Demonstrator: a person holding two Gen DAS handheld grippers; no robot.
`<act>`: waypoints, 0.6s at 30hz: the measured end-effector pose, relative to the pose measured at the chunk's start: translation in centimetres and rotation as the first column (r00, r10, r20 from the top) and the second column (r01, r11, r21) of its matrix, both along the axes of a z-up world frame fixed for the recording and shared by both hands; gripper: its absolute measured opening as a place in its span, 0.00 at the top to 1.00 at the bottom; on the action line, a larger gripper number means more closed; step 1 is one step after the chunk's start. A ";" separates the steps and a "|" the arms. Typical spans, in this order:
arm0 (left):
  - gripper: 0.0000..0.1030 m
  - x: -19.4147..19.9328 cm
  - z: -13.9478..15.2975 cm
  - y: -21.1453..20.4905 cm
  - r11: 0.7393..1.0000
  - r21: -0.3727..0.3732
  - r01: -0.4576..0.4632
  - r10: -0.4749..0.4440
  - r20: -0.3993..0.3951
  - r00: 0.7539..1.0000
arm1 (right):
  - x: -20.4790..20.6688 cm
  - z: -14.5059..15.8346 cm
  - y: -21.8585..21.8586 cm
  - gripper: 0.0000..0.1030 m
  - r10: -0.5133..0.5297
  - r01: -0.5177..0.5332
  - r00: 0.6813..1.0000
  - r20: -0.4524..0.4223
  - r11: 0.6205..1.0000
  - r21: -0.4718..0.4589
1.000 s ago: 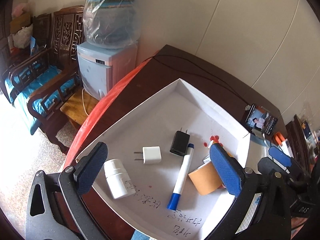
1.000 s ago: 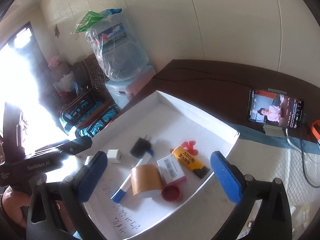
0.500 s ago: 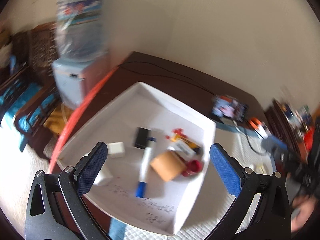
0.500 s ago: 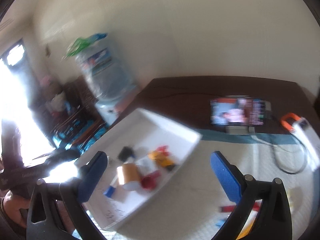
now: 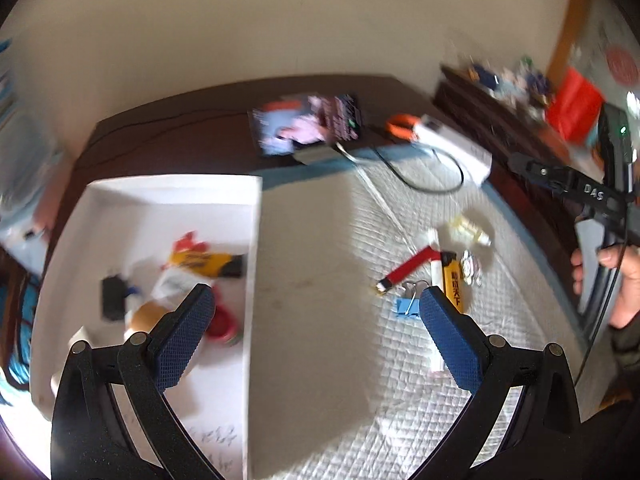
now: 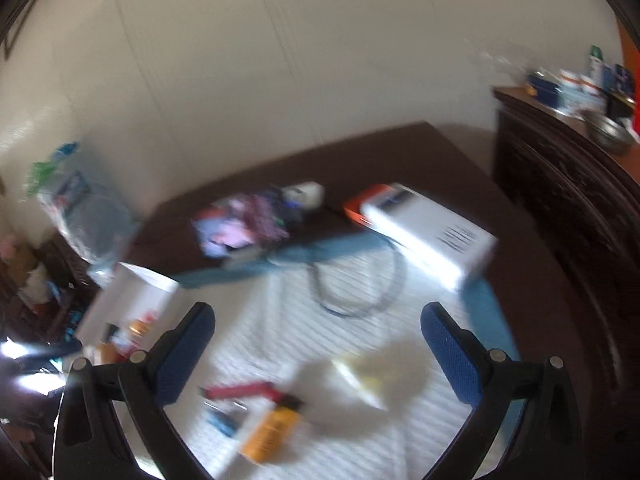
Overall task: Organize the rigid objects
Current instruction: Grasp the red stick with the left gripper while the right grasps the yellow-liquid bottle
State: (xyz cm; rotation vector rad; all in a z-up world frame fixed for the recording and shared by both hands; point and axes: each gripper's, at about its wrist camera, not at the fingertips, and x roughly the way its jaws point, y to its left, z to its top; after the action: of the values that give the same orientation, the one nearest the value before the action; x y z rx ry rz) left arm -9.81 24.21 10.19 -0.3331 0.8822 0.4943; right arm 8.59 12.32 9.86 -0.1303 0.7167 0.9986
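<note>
The left gripper (image 5: 316,316) hangs with its jaws spread wide and nothing between them, and a broad bare stretch of the white quilted mat (image 5: 320,248) lies in the gap. The right wall of the white tray (image 5: 253,240) runs away from the camera just inside the left jaw, a hard edge between the tray's contents and the open mat. Behind the left jaw, inside the tray, sit a yellow lighter (image 5: 204,261), a black plug adapter (image 5: 112,298) and a red cap (image 5: 220,325), the cap partly hidden by the pad. Just beyond the right jaw's tip lie the loose items: a blue binder clip (image 5: 405,307), a red stick (image 5: 408,268) with its long axis slanting up to the right, and a second yellow lighter (image 5: 453,278) pointing nearly straight away, its lower end behind the pad. A hand (image 5: 616,280) at the far right holds the other tool. The right gripper (image 6: 316,318) is likewise wide open and empty; between its jaws the mat is clear near the tips, while closer to the camera lie a red stick (image 6: 240,390), a yellow lighter (image 6: 272,430) slanting up to the right, and a pale shape too blurred to name. Past the jaws a cable loop (image 6: 360,284), a white box (image 6: 428,236) and a phone (image 6: 244,226) crowd the mat's far edge; motion blur smears all of this view.
</note>
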 end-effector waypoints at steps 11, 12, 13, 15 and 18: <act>0.25 8.1 -6.8 0.4 0.985 -0.048 0.167 -0.173 -0.203 0.964 | 3.4 -3.6 -2.4 0.00 -0.020 0.016 0.997 -0.069 0.998 -0.057; 0.25 8.4 -7.0 0.1 0.982 -0.049 0.183 -0.190 -0.208 0.960 | 3.6 -3.8 -2.2 0.00 -0.019 0.015 0.997 -0.075 0.998 -0.059; 0.25 8.7 -7.3 -0.1 0.978 -0.050 0.203 -0.209 -0.214 0.954 | 3.7 -4.0 -2.1 0.00 -0.016 0.011 0.997 -0.081 0.998 -0.061; 0.25 9.6 -7.8 -0.8 0.970 -0.046 0.238 -0.242 -0.233 0.942 | 3.8 -4.4 -1.6 0.00 0.006 -0.012 0.996 -0.093 0.998 -0.066; 0.26 10.6 -8.1 -1.4 0.959 -0.052 0.279 -0.283 -0.226 0.932 | 3.3 -4.9 -0.4 0.00 0.055 -0.064 0.994 -0.090 0.992 -0.106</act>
State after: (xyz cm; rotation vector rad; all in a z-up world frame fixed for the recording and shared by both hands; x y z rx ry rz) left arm 0.77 22.81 2.08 -0.1626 1.1427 0.2607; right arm 11.87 11.89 4.92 -0.2052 0.8515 1.0272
